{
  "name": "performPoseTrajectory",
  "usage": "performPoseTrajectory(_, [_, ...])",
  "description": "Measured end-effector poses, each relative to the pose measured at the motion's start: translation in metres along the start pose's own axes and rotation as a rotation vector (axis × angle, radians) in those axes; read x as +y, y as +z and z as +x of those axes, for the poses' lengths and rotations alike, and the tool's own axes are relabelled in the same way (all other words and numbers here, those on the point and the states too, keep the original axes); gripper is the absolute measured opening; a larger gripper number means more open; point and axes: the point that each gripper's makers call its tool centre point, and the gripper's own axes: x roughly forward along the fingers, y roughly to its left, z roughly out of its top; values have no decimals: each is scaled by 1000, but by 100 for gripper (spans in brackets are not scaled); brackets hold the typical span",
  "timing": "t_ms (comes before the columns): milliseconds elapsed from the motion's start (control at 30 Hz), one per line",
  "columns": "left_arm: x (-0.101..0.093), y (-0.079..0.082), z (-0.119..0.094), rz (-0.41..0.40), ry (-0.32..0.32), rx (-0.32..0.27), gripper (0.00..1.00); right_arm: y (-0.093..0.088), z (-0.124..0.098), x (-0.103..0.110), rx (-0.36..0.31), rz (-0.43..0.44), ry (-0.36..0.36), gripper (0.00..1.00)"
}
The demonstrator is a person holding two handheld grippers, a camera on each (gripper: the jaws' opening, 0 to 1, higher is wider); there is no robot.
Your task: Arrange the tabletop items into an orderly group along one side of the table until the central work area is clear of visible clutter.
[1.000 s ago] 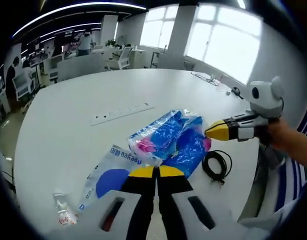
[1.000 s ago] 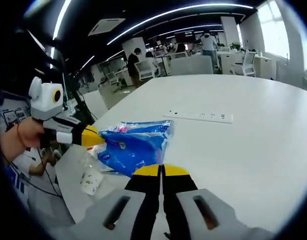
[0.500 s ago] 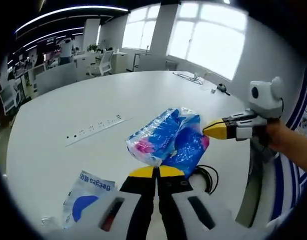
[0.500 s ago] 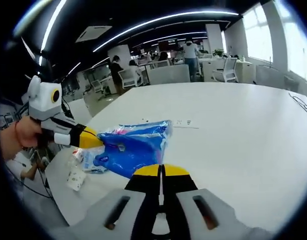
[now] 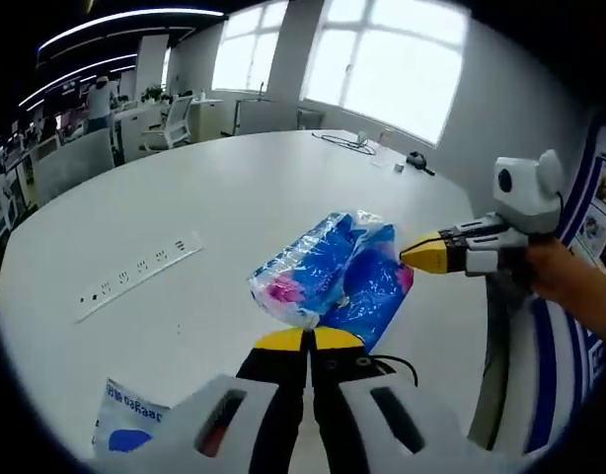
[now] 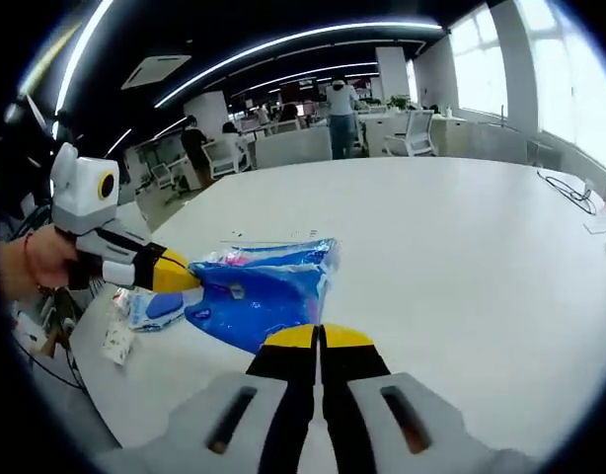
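Note:
A blue and pink plastic package [image 5: 328, 269] hangs above the white table [image 5: 185, 207], held between both grippers. My left gripper [image 5: 308, 341] is shut on its near edge in the left gripper view, and my right gripper [image 5: 421, 255] comes in from the right, shut on its far corner. In the right gripper view the same package [image 6: 264, 286] sits just beyond my right gripper [image 6: 320, 338], with my left gripper [image 6: 175, 275] pinching its left end. A hand holds each gripper.
A white power strip [image 5: 135, 274] lies on the table left of the package. A white bag with blue print [image 5: 125, 430] and a black cable [image 5: 397, 367] lie near the table edge. The white bag [image 6: 150, 306] and a small bottle [image 6: 115, 341] lie at the left edge. Office chairs and people stand far behind.
Both views have swung across the table while the package stays fixed between the two grippers, so it is being carried. The white bag and cable have slid toward the bottom of the left gripper view.

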Motion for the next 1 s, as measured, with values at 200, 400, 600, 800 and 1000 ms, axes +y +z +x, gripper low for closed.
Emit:
performPoseTrajectory(200, [-10, -10, 34, -11, -32, 38, 0, -17, 5, -29, 24, 21, -34, 0])
performPoseTrajectory(400, [-12, -23, 65, -13, -44, 80, 0, -38, 15, -49, 53, 38, -58, 0])
performPoseTrajectory(600, [-10, -36, 86, 7, -48, 120, 0, -60, 31, -64, 91, 60, -73, 0])
performPoseTrajectory(800, [-6, -48, 102, 3, -50, 150, 0, -69, 41, -72, 109, 80, -83, 0])
performPoseTrajectory(1000, [-4, -59, 108, -7, -55, 170, 0, -83, 48, -75, 127, 103, -90, 0])
